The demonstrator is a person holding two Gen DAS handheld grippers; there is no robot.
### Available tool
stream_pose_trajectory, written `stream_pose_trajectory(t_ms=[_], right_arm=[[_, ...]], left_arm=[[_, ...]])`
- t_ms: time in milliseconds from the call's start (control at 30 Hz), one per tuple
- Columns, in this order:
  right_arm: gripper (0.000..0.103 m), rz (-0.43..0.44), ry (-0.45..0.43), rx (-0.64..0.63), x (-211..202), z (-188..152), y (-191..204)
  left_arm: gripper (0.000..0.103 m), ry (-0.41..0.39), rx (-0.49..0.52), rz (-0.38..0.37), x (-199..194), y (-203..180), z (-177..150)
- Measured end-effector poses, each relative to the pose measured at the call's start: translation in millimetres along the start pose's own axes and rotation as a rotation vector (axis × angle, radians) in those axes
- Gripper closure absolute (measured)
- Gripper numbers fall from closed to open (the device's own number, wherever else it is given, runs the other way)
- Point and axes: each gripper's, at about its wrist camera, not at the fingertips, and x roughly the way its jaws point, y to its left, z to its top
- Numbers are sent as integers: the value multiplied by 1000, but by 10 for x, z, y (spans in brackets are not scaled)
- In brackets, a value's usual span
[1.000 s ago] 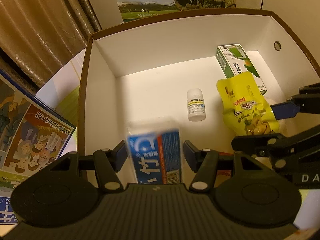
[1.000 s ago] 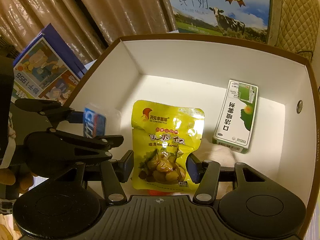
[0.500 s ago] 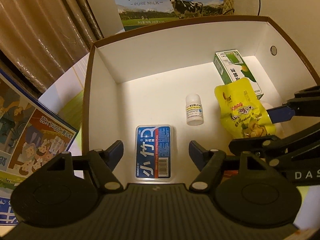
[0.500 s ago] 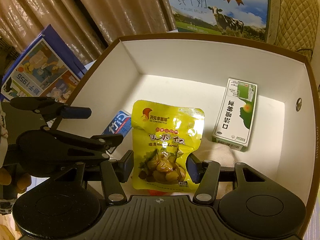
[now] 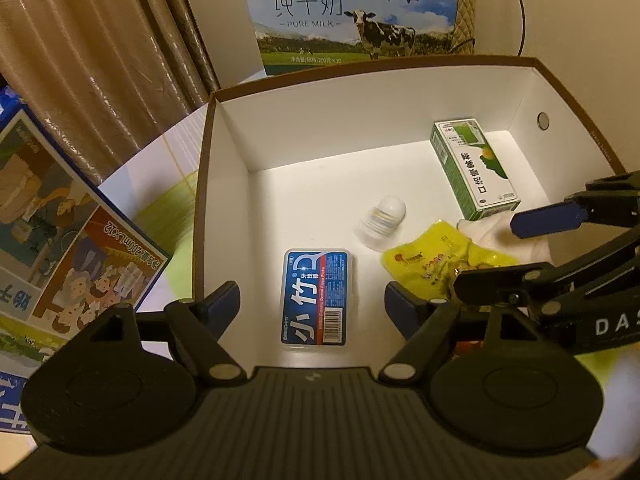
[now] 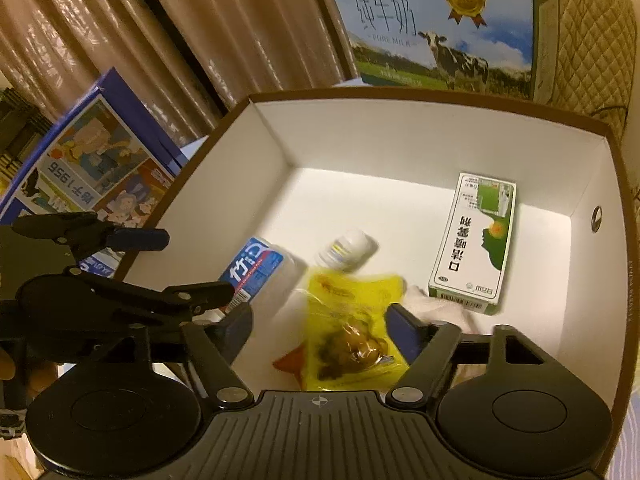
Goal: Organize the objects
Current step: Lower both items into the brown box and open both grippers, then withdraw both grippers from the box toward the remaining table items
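Observation:
A white box with a brown rim [image 5: 360, 74] [image 6: 400, 136] holds the objects. A blue floss-pick case [image 5: 314, 298] [image 6: 252, 268] lies flat on its floor, below my open left gripper [image 5: 312, 302] [image 6: 188, 266]. The yellow snack pouch [image 5: 432, 260] [image 6: 352, 328] is blurred and lies loose under my right gripper [image 6: 320, 330] [image 5: 490, 252], whose fingers stand wide apart from it. A small white bottle [image 5: 382, 220] [image 6: 348, 250], also blurred, touches the pouch's top. A green and white carton [image 5: 474, 168] [image 6: 474, 240] lies at the box's right.
A white cloth [image 5: 492, 232] [image 6: 432, 304] and a red scrap [image 6: 290, 362] lie on the box floor near the pouch. A milk case [image 5: 356, 12] stands behind the box. A blue cartoon-printed case [image 5: 60, 240] sits on the left, with curtains [image 5: 100, 60] behind it.
The left gripper let go of the blue case, which fell flat. The right gripper has opened and the yellow pouch dropped. The white bottle has shifted. Both grippers pulled back a little.

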Motion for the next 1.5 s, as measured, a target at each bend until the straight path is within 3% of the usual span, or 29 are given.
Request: stream_pose_trajectory(t_ms=[367, 767, 1500], right_arm=[[25, -28, -40, 3, -374, -108, -43], [25, -42, -105, -3, -882, -330, 36], [25, -21, -127, -9, -1535, -1047, 400]], left_arm=[[23, -59, -48, -28, -338, 11, -109], [20, -146, -169, -59, -916, 46, -350], [18, -190, -374, -30, -1840, -42, -1527]])
